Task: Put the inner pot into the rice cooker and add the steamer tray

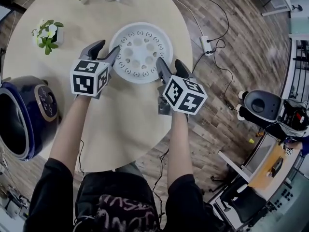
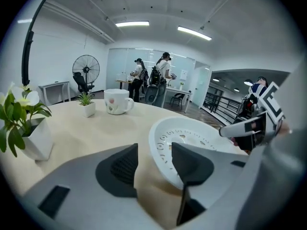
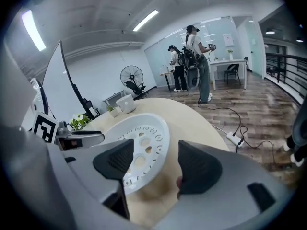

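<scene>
While my left gripper (image 1: 107, 50) and right gripper (image 1: 171, 66) gape wide, the rim of the steamer tray (image 1: 141, 41) lies between each pair of jaws, unclamped.

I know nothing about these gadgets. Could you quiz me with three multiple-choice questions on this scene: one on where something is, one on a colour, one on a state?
1. Where is the steamer tray?
A. on the floor
B. on the table, between the left gripper and right gripper
C. on a shelf

2. What colour is the rice cooker?
A. white
B. red
C. dark blue

3. How do the left gripper's jaws stand?
A. apart
B. shut, empty
C. clamped on a spoon

Answers: B, the head view shows it lying there; C, its shell is navy; A, its own view shows a gap between the pads.
</scene>
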